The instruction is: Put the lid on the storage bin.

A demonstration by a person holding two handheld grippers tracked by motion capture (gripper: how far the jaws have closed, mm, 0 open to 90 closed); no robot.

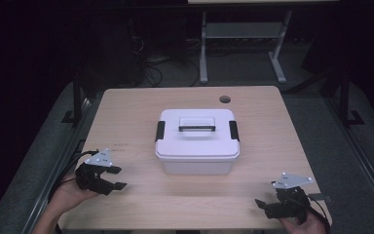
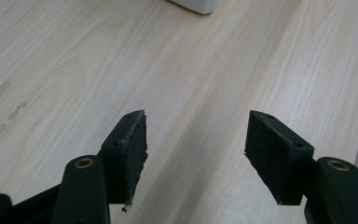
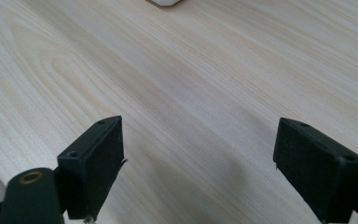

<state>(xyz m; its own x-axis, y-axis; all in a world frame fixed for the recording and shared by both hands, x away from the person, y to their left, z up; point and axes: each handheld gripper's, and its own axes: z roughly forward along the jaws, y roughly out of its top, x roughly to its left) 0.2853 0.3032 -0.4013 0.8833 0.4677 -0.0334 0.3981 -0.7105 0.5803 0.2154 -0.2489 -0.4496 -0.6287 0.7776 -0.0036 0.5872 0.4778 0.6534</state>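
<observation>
Both tongs, left point(image 1: 119, 177) and right point(image 1: 259, 204), rest spread and empty near the desk point(image 1: 136, 105) edge, flanking the latched white box point(image 1: 197, 141), likely poised to approach.

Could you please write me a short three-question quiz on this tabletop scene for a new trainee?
1. True or false: the white storage box has its lid on, with the black side latches down.
2. Which describes the left gripper and right gripper? A) both open and empty; B) both shut on the box handle; C) one holds the lid.
3. Fill in: the round hole in the wooden table lies at its ____ edge, beyond the box.

Key:
1. True.
2. A; each gripper's jaws stand apart over bare wood, near the table's front corners.
3. Far; the hole is right of centre.
</observation>
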